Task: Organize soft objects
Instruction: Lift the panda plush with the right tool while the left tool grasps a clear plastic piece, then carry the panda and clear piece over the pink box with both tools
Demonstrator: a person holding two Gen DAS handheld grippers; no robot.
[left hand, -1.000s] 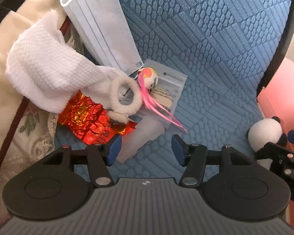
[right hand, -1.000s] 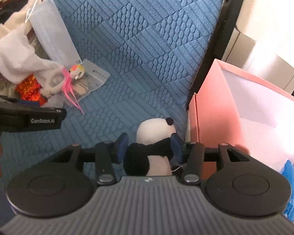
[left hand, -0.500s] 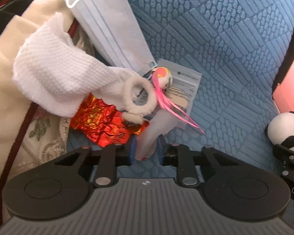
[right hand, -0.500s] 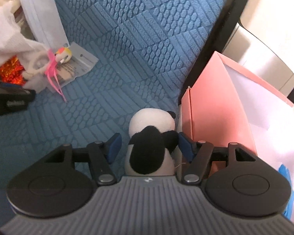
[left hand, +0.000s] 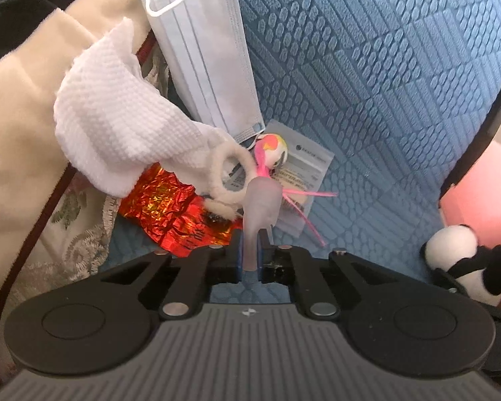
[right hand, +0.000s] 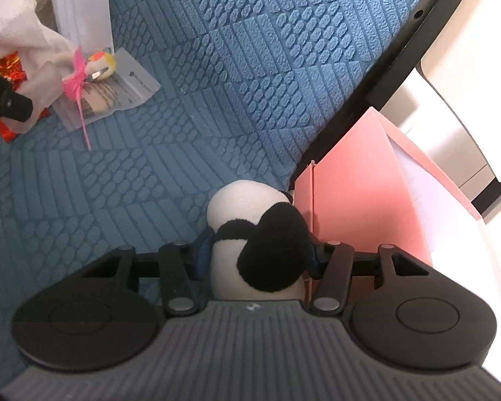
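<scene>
Left wrist view
- Left gripper (left hand: pixel 249 257): I read its jaws as having just closed; they now pinch the lower end of a frosted soft sleeve (left hand: pixel 261 207), with almost no gap between the pads.
- Frosted soft sleeve: translucent and rubbery-looking. I judge it light and pliable, so it may fold or slide out of a tip pinch; a hold nearer its wider body looks safer.
- Pile at the left edge of the surface (left hand: pixel 367 77): white waffle cloth (left hand: pixel 117 123), face mask (left hand: pixel 203 53), fuzzy hair tie (left hand: pixel 232 173), red foil wrapper (left hand: pixel 170 210), and a pink-tailed toy (left hand: pixel 270 148) lying on a clear packet (left hand: pixel 304 173).
- Entanglement: the sleeve crosses the pink strands and sits just beside the hair tie. I cannot tell whether they are caught together; I would expect snagging on a lift.
- Panda plush (left hand: pixel 461 264): visible at the right edge, beside the pink box (left hand: pixel 477 197).

Right wrist view
- Right gripper (right hand: pixel 257 257): its jaws have just narrowed. They stand half open around the panda plush (right hand: pixel 260 244), pads against its flanks; I read this as a hold on the plush.
- Panda plush location: resting on the blue surface (right hand: pixel 250 67) at its right edge, touching the wall of the pink box (right hand: pixel 350 200).
- Handling: stuffed, light and compressible. I judge the torso the correct place to hold; the pile is slick, so a loose squeeze may let it rotate.
- Box: open top, pale lining visible, presumably the destination.
</scene>
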